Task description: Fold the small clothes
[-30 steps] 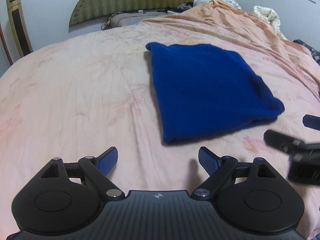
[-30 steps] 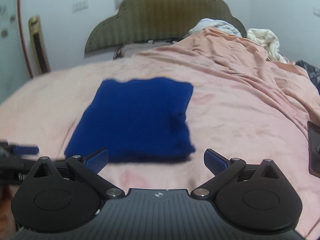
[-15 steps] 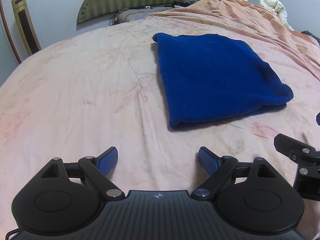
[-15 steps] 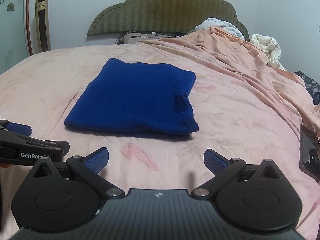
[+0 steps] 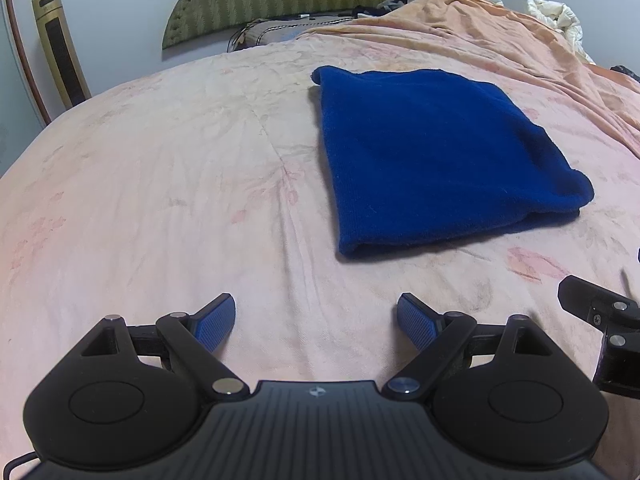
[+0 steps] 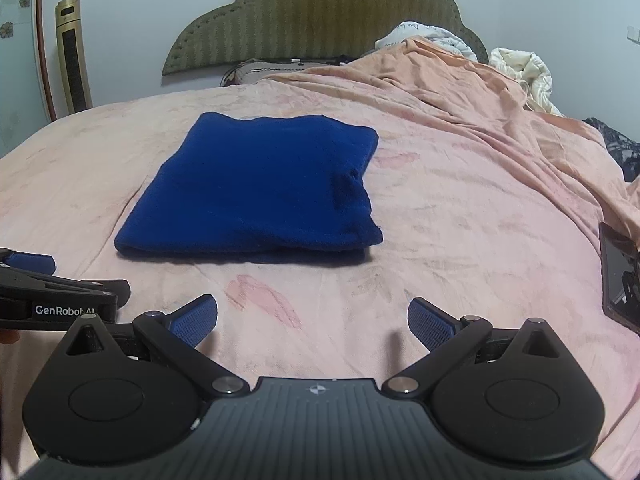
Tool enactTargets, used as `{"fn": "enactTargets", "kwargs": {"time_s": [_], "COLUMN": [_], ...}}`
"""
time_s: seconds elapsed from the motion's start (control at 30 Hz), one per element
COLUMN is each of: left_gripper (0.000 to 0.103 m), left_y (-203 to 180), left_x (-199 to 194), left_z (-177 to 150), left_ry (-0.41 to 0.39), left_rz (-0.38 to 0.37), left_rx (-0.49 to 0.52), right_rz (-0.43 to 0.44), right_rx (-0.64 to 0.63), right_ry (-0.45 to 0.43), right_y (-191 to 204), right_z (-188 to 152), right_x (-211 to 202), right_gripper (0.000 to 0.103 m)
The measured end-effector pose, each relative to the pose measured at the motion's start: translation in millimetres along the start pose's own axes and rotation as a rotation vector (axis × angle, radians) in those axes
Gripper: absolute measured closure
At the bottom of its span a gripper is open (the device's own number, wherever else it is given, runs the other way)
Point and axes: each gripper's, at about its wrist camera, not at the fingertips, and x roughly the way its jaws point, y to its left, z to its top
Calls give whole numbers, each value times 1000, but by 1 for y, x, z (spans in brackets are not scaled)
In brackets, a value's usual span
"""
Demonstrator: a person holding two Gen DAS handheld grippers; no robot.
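Note:
A dark blue garment (image 5: 432,152) lies folded into a thick rectangle on the pink bedspread (image 5: 168,184). The right wrist view shows the same garment (image 6: 260,188) straight ahead, with a small dent near its right edge. My left gripper (image 5: 316,320) hovers open over bare bedspread, short of the garment's near left corner, nothing between its blue pads. My right gripper (image 6: 312,320) is open too, a little short of the garment's near edge. Each gripper shows at the other view's edge: the right one (image 5: 600,312) and the left one (image 6: 60,296).
A dark phone or tablet (image 6: 620,276) lies on the bedspread at the right. A rumpled orange cover (image 6: 460,92) and white bedding (image 6: 524,68) pile up at the back right. A padded headboard (image 6: 320,20) and a tall gold heater (image 6: 74,56) stand behind.
The garment sits higher and sharper in both views than a second ago, when the right view was blurred. It lies the same way, and both grippers have stayed open.

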Motion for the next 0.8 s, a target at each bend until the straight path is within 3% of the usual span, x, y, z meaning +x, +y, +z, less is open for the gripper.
{"fn": "enactTargets", "kwargs": {"time_s": [0.8], "left_gripper": [14], "left_y": [-5], "left_x": [-7], "left_z": [2], "left_ry": [-12], "left_rz": [4], "left_rx": [18], "right_rz": [0], "right_rx": [-8], "right_ry": [-12], "right_y": [-3], "right_z": [0], "right_x": [-4], "right_gripper": [0]}}
